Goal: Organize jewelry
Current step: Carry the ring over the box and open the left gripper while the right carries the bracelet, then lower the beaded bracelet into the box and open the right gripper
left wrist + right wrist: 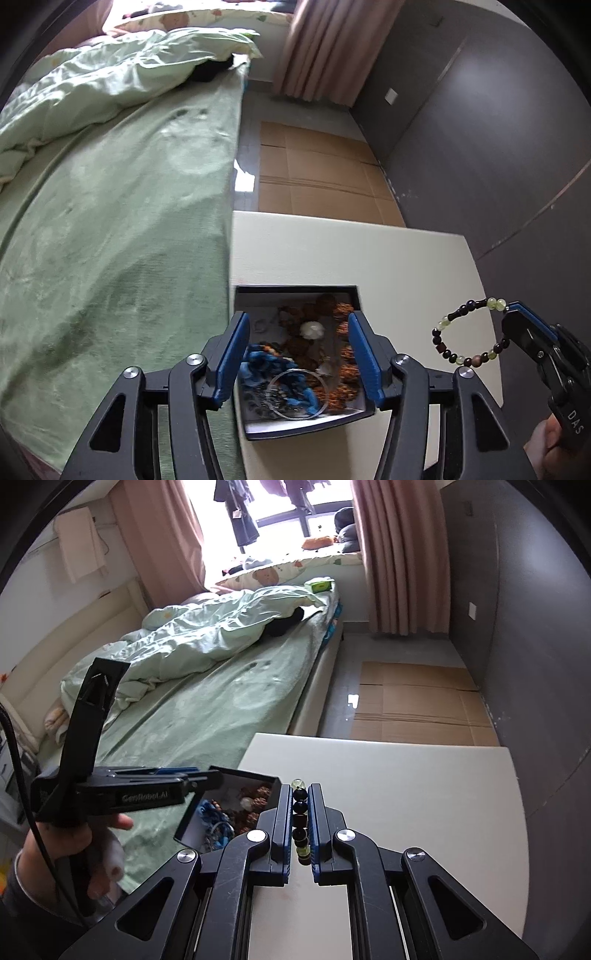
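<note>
A dark open jewelry box [258, 430] sits on the white table [369, 251] near its left edge, by the bed. It holds brown beaded strands [343, 354], a blue cord piece [266, 363], a clear bangle [297, 393] and a white bead [312, 329]. My left gripper [297, 363] is open, hovering over the box with a finger on each side. My right gripper [300, 819] is shut on a bracelet of dark and green beads [300, 812], held above the table to the right of the box; the bracelet loop shows in the left wrist view [469, 332].
A bed with a green sheet [110, 240] and a rumpled quilt [207, 635] lies left of the table. Flattened cardboard [314, 173] covers the floor beyond the table. A grey wall [498, 129] runs along the right, pink curtains [402, 554] at the back.
</note>
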`<action>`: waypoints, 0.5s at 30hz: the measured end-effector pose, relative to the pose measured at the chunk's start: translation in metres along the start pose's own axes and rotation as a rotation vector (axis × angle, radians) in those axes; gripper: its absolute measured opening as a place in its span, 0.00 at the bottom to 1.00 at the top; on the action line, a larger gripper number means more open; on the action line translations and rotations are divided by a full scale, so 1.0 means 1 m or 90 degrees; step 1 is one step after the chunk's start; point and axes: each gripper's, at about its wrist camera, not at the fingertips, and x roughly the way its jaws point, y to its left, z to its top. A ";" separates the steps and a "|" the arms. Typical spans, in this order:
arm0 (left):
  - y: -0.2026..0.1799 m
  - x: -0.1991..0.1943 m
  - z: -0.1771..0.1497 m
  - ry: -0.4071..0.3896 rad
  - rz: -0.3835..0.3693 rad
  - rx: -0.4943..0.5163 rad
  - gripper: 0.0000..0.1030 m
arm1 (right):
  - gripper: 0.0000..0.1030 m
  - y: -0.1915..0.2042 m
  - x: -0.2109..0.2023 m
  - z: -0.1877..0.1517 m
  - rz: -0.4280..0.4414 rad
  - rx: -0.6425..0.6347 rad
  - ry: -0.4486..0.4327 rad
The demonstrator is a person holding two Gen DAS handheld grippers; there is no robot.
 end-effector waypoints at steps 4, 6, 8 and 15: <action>0.015 -0.005 0.000 -0.003 -0.001 -0.021 0.55 | 0.08 0.010 0.013 0.007 0.021 -0.008 0.007; 0.022 -0.009 -0.001 -0.008 0.000 -0.028 0.56 | 0.08 0.015 0.020 0.010 0.029 -0.013 0.011; 0.028 -0.012 -0.002 -0.013 -0.001 -0.036 0.59 | 0.08 0.021 0.026 0.013 0.038 -0.017 0.015; 0.046 -0.029 -0.006 -0.041 0.000 -0.052 0.81 | 0.08 0.041 0.049 0.023 0.075 -0.022 0.025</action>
